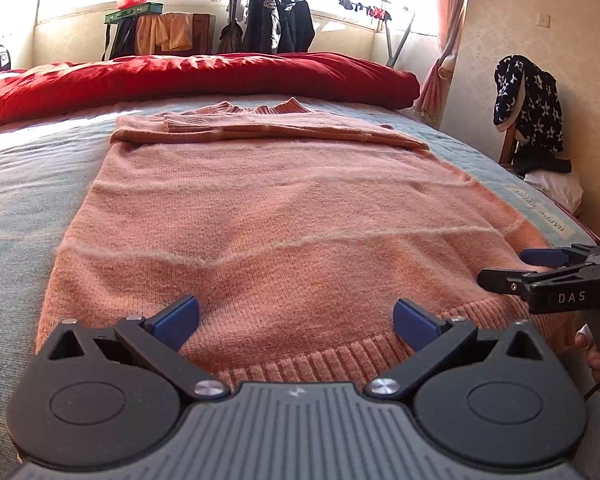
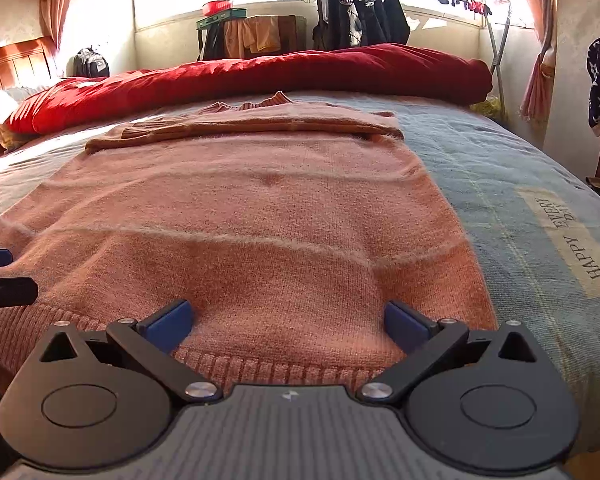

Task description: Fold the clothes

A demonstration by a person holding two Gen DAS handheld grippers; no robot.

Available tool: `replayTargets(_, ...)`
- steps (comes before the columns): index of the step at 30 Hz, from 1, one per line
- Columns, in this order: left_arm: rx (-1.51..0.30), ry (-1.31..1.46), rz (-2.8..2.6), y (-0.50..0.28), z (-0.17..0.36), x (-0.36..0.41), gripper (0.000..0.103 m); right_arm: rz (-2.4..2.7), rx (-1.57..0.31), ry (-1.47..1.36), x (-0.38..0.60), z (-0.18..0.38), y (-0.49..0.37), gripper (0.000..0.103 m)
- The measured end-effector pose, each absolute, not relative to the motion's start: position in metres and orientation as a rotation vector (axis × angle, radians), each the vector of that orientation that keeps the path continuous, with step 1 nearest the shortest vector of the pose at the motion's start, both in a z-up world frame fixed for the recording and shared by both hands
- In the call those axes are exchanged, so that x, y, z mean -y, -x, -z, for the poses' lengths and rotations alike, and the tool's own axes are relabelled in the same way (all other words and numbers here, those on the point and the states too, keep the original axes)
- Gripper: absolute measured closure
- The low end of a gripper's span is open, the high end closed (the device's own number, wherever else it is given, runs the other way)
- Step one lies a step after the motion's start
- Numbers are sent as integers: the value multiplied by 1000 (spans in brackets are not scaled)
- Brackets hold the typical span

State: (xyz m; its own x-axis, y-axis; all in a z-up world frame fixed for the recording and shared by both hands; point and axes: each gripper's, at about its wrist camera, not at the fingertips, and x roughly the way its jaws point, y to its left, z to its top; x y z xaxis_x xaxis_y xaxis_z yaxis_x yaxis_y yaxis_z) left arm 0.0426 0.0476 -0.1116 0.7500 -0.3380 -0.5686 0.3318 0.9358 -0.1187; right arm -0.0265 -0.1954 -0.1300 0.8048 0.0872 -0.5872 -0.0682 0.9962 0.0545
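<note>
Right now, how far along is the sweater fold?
Done: both sleeves lie folded across the chest of the pink sweater on the bed. In hand: nothing; left gripper and right gripper are open at the ribbed hem. Left: lift the hem toward the collar.

Left claw (image 1: 296, 322) spread wide, right claw (image 2: 288, 320) spread wide, side by side

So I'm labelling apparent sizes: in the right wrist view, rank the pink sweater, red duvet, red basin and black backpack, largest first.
1. pink sweater
2. red duvet
3. black backpack
4. red basin

The sweater lies nearest the camera, so its lead is exaggerated.
</note>
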Motion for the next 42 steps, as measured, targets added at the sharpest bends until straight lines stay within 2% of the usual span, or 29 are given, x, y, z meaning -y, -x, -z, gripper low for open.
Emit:
replayTargets(6,-595,62,327,-62,94,-58,1,-83,-612,-26,195,132,28,0)
replayTargets(9,-663,142,265,-87,100,-75,1,-87,-613,-29,196,132,27,0)
replayTargets(16,-626,131,284,-59,111,-92,1,-93,-600,-29,197,133,30,0)
replayTargets(23,-642,-30,259,-34,105,-72,1,-75,-593,1,194,128,35,0)
replayTargets(28,-659,-28,266,-36,108,-67,1,-62,-588,0,202,116,33,0)
replayTargets(30,-667,-20,263,-35,107,-69,1,-56,-654,-43,216,126,30,0)
replayTargets(35,-686,-6,252,-37,97,-66,1,-91,-585,-71,226,135,46,0)
replayTargets(42,-703,4,376,-49,99,-32,1,-45,-594,-60,218,134,41,0)
